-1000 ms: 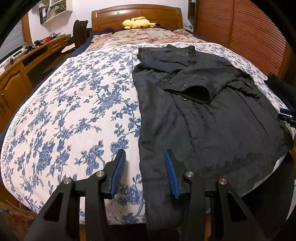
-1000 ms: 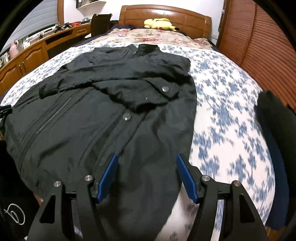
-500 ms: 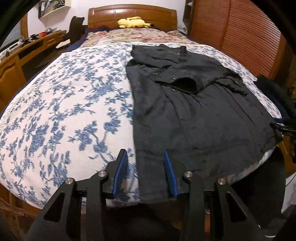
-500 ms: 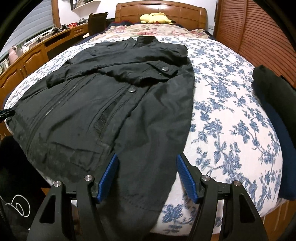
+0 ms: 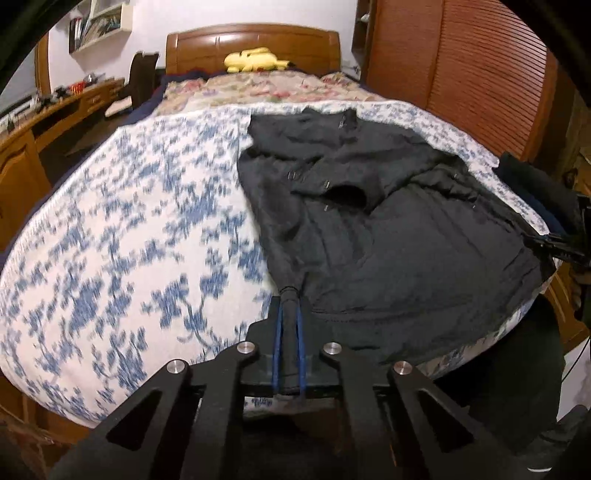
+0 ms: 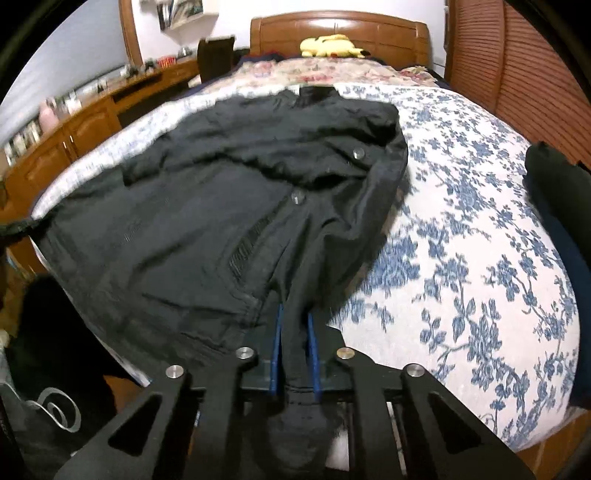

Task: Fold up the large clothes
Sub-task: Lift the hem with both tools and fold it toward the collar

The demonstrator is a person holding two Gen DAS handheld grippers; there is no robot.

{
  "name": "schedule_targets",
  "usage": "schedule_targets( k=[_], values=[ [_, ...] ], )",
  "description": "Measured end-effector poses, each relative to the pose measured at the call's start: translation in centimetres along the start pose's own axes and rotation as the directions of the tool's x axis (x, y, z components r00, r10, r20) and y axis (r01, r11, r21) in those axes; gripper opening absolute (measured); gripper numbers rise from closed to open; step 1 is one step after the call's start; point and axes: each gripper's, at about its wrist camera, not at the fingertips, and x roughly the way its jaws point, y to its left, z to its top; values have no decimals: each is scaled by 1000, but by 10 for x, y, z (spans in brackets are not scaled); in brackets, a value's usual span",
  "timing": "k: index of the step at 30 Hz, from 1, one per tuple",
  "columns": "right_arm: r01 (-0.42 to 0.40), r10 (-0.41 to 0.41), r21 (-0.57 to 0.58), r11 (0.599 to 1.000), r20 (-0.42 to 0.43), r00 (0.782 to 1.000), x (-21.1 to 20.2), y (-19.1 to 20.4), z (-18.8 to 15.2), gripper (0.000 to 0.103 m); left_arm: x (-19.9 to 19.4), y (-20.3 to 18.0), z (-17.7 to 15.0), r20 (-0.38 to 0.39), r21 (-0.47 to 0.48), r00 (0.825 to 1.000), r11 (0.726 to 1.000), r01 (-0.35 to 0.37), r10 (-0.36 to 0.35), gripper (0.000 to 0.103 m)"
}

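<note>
Black jacket (image 5: 388,236) lies spread on the floral bed (image 5: 129,240), hem at the near edge. Left gripper (image 5: 289,325) and right gripper (image 6: 294,350) each pinch bunched hem fabric, jaws closing.

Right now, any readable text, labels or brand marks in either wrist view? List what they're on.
None readable.
Books on the wall shelf: spines too small and blurred.
Black jacket: snaps and zip only, no visible label or logo.
Desk clutter: blurred, nothing legible.
</note>
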Motion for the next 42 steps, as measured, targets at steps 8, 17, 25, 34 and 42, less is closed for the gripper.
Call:
schedule_targets(
  k=[8, 17, 25, 34, 42],
  values=[
    [-98, 86, 51, 994, 187, 978, -53, -10, 29, 6, -49, -25, 43, 149, 52, 989, 999, 7, -15, 5],
    [-112, 99, 18, 994, 344, 934, -137, -10, 36, 6, -122, -37, 83, 308, 79, 951, 997, -7, -18, 5],
    [-69, 71, -20, 997, 442, 894, -217, 0, 13, 5, -191, -38, 85, 417, 79, 909, 997, -22, -13, 5],
    [-48, 69, -53, 997, 513, 856, -259, 10, -17, 5, -212, -40, 94, 480, 73, 877, 996, -44, 4, 5],
    [61, -37, -49, 997, 387, 921, -150, 3, 3, 6, -109, -25, 115, 377, 19, 924, 997, -75, 62, 5]
  ],
)
